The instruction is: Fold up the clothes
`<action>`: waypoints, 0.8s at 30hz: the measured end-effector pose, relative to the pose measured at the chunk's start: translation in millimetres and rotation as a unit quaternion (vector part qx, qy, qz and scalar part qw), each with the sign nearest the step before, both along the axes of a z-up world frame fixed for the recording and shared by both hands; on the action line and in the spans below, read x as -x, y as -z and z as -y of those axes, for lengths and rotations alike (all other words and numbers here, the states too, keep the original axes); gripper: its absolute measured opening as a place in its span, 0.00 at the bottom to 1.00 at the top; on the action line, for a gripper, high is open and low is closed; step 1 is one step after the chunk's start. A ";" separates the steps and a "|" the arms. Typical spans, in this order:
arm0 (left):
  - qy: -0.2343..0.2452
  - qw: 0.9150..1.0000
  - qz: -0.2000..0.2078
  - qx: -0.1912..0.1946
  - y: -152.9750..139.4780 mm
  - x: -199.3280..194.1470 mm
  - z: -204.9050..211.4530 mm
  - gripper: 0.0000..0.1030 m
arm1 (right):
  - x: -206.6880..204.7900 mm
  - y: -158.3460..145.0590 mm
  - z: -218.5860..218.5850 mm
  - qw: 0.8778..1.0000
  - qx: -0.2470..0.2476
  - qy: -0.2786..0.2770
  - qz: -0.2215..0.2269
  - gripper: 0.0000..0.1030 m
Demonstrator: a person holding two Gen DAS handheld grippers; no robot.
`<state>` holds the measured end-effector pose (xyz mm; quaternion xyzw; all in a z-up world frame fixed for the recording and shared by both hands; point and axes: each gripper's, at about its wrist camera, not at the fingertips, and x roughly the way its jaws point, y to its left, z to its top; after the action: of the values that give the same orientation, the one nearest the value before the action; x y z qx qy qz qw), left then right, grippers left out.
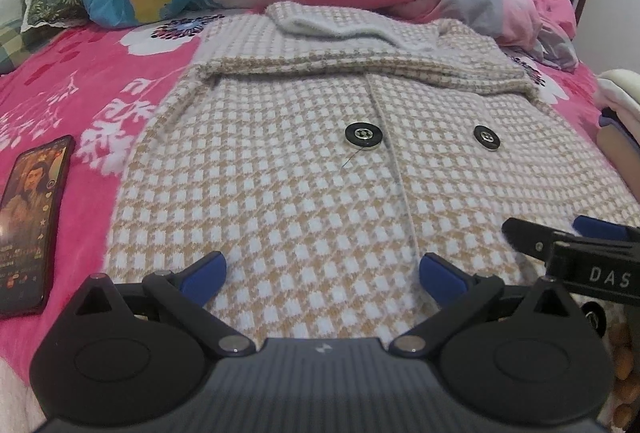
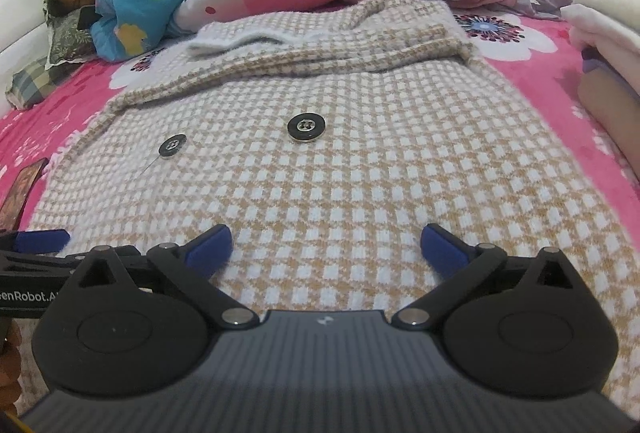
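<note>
A woolly tan-and-white houndstooth coat (image 1: 304, 169) lies flat on the bed's pink floral sheet (image 1: 72, 89), its collar end folded over at the far side, 2 round black buttons (image 1: 363, 134) showing. Left tongs (image 1: 322, 277) and right tongs (image 2: 326, 247) hover over its near hem, both released, blue pads spread, nothing between. The right tongs' arm reads "DAS". A lit phone (image 1: 30, 225) lies on the sheet left of the coat.

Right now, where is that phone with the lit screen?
In the left wrist view the phone lies at the far left on the pink bedspread, just left of the checked coat.
</note>
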<state>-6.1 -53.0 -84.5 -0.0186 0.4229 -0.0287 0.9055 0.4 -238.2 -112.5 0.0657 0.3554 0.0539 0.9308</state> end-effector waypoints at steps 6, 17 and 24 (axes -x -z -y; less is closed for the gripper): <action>-0.015 1.000 -0.015 -0.001 -1.6 -1.7 0.6 1.00 | 7.6 -8.3 3.8 1.000 -0.001 0.007 0.006 0.99; -0.029 0.999 -0.028 -0.024 -1.3 -2.1 6.6 1.00 | 63.1 -30.0 17.6 0.996 0.056 0.019 0.067 0.97; -0.028 0.999 -0.025 -0.036 -1.4 0.3 9.8 1.00 | 69.9 0.8 41.4 0.996 0.062 0.048 0.031 0.90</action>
<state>-6.4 -62.8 -83.1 0.0010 0.4457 0.0126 0.8951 -69.4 -279.6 -113.2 0.0230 0.3258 -0.0108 0.9451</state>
